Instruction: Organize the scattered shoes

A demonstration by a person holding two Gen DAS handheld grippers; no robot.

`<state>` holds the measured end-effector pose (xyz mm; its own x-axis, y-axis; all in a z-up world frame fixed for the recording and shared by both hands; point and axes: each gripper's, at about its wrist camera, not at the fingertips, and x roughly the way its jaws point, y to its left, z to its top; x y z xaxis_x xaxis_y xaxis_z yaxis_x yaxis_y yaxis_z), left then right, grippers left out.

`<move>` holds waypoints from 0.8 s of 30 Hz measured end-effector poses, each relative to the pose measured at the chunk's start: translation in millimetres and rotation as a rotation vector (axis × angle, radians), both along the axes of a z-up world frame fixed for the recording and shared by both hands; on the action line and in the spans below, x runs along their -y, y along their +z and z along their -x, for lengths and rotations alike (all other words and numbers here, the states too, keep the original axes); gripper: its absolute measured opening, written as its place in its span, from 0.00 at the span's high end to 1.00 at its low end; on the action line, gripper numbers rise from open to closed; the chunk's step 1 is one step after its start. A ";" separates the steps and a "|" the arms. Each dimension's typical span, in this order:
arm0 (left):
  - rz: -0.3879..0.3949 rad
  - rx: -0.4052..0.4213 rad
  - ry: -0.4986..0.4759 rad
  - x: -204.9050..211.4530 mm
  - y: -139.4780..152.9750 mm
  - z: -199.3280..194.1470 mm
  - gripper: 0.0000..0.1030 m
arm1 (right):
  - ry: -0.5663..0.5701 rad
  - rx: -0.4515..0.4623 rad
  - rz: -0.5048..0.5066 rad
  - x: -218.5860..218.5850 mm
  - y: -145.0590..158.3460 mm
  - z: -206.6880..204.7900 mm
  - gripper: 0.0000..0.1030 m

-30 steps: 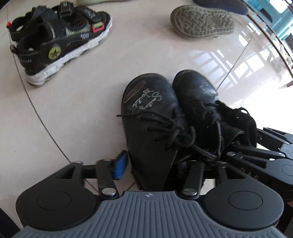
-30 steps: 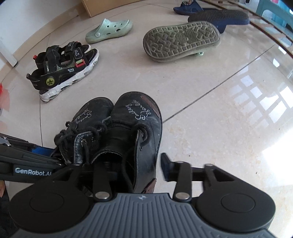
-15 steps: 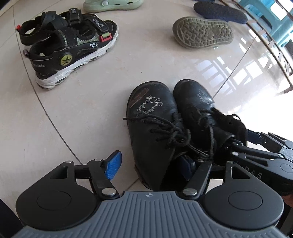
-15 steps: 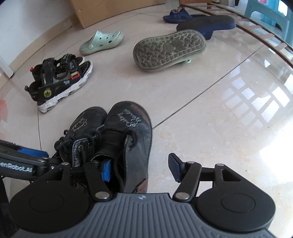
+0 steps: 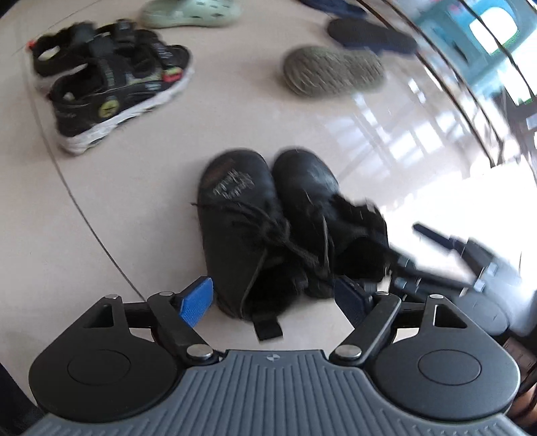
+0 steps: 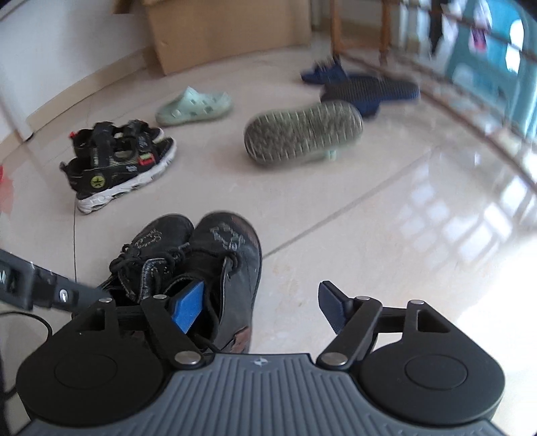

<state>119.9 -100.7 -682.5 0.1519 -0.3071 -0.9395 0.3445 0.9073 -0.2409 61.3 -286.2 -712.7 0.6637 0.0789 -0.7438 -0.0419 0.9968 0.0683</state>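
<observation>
Two black lace-up boots (image 5: 241, 214) stand side by side on the tiled floor, toes pointing away; they also show in the right wrist view (image 6: 201, 261). My left gripper (image 5: 273, 298) is open just behind the left boot's heel, jaws apart and clear of it. My right gripper (image 6: 261, 307) is open around the right boot's heel (image 6: 231, 302), its left finger (image 6: 188, 307) over the boot's opening. A pair of black sport sandals (image 5: 110, 87) sits together at the far left (image 6: 114, 167).
A green clog (image 6: 194, 105) lies upright, another green clog (image 6: 302, 132) lies sole up, and blue slippers (image 6: 369, 90) lie beyond. A cardboard box (image 6: 228, 30) and chair legs (image 6: 335, 26) stand at the back. The right gripper's arm (image 5: 470, 258) shows beside the boots.
Both grippers have opened and pulled back from the boots, which now stand on the floor. The views have risen and tilted up, showing more of the room.
</observation>
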 end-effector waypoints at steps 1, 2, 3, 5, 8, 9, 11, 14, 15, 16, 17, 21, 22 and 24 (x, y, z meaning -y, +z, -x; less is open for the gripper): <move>-0.027 0.027 -0.078 6.4 0.8 4.3 0.21 | 0.020 0.008 0.012 -1.0 1.9 2.9 0.22; -0.037 0.042 -0.114 8.9 1.1 6.6 0.21 | 0.027 0.006 0.013 -0.9 3.5 4.3 0.22; -0.048 0.073 -0.170 12.9 2.7 10.9 0.21 | 0.029 -0.001 0.010 -0.3 5.0 5.0 0.22; -0.037 0.121 -0.249 18.8 5.0 17.5 0.21 | 0.012 -0.032 -0.020 2.7 4.9 2.8 0.22; -0.002 0.211 -0.365 33.3 4.0 30.8 0.21 | -0.020 -0.092 -0.094 9.1 3.1 -5.7 0.23; -0.004 0.234 -0.406 39.0 1.9 36.1 0.21 | -0.023 -0.109 -0.113 10.5 2.8 -8.8 0.23; -0.011 0.249 -0.447 46.2 -4.5 41.8 0.21 | -0.026 -0.128 -0.131 12.4 2.8 -13.4 0.23; -0.036 0.237 -0.452 53.8 -18.8 41.5 0.21 | -0.033 -0.160 -0.169 16.6 2.1 -23.2 0.24; -0.041 0.218 -0.431 54.2 -25.8 37.7 0.21 | -0.033 -0.168 -0.175 17.0 1.4 -24.8 0.24; -0.035 0.190 -0.406 53.2 -32.0 33.6 0.23 | -0.027 -0.177 -0.177 16.5 0.3 -27.0 0.25; -0.027 0.171 -0.392 52.7 -34.8 31.7 0.23 | -0.023 -0.184 -0.176 15.5 -1.0 -29.2 0.25; -0.017 0.154 -0.382 50.3 -34.5 28.0 0.28 | -0.006 -0.218 -0.174 9.8 -6.6 -35.8 0.27; -0.013 0.143 -0.379 47.4 -32.8 25.8 0.30 | 0.003 -0.229 -0.173 8.2 -7.9 -36.4 0.28; 0.024 0.102 -0.360 39.4 -29.3 20.8 0.29 | 0.021 -0.242 -0.166 6.1 -9.2 -35.3 0.28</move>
<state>99.1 -140.1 -711.8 0.1226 -0.3794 -0.9171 0.6638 0.7183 -0.2084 96.6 -292.3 -721.9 0.4657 0.2245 -0.8560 -0.0252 0.9703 0.2408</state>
